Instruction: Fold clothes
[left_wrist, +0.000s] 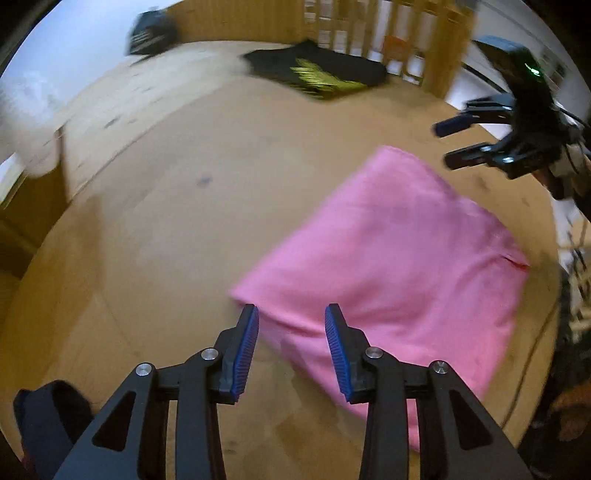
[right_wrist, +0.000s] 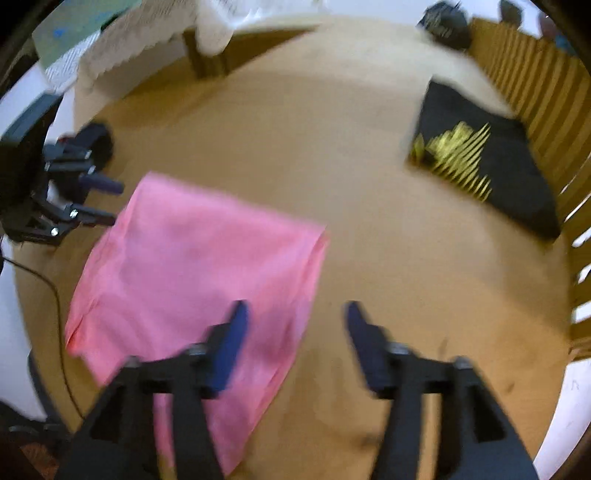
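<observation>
1. Left wrist view: the left gripper (left_wrist: 291, 325) hung over the near corner of the pink garment (left_wrist: 388, 266), its jaws apart, nothing between the blue ribbed pads (left_wrist: 245, 354). The garment lay folded into a rough rectangle on the tan table (left_wrist: 184, 221). The right gripper (left_wrist: 454, 144) showed at upper right, just beyond the garment's far corner, jaws apart and empty.

2. Same view: a black garment with a yellow print (left_wrist: 317, 74) lay already folded near the far edge, beside a wooden slatted rail (left_wrist: 406, 33).

3. Right wrist view (blurred): the right gripper (right_wrist: 295, 332) stood with jaws wide apart over the garment's near edge, one finger above pink cloth (right_wrist: 199, 258), the other above bare table (right_wrist: 369, 184). Nothing was clamped. The left gripper (right_wrist: 99, 203) sat at the cloth's far left corner.

4. Risks, as judged: the cloth looked thin and limp, so a shallow pinch could catch only the top layer and pull the fold open. The smooth tabletop could let the whole bundle slide when nudged. A small red bit (left_wrist: 517, 263) poked out at one edge, so the layers may not be squared.

5. Materials: soft matte fabric with shallow creases; hard black gripper linkages with metal pivot pins; flat, matte table.
</observation>
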